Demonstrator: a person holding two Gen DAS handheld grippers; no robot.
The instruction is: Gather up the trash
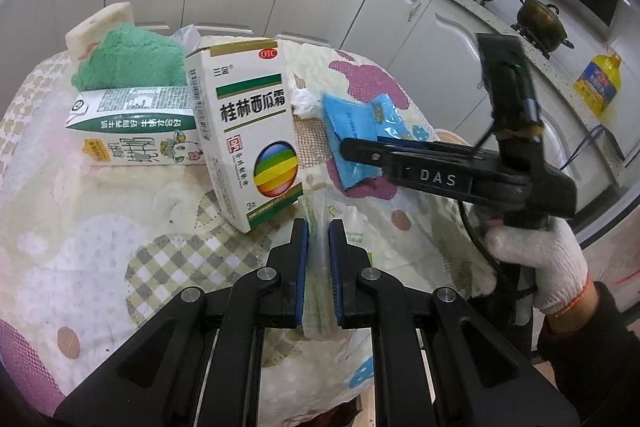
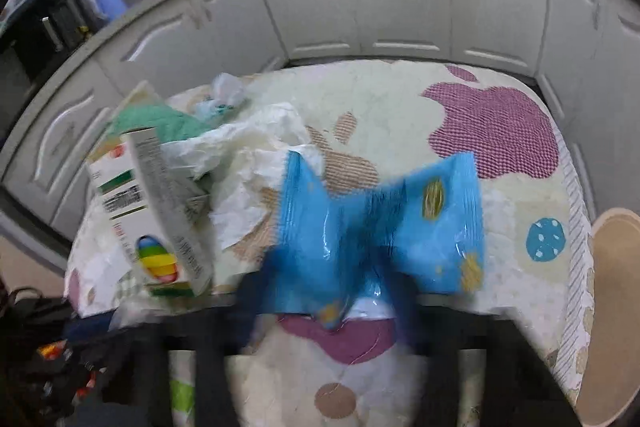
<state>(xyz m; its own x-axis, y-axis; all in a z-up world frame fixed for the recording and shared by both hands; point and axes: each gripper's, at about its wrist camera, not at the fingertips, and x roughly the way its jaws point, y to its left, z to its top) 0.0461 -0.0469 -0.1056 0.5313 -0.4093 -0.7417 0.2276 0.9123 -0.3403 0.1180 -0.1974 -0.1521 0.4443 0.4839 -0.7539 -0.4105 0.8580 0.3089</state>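
A bright blue wrapper point(image 2: 376, 227) with yellow spots lies on a cream tablecloth point(image 2: 384, 95) patterned with purple patches.

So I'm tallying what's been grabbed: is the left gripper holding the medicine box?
No: the left gripper is shut on a clear plastic bag, while the medicine box stands apart on the tablecloth.
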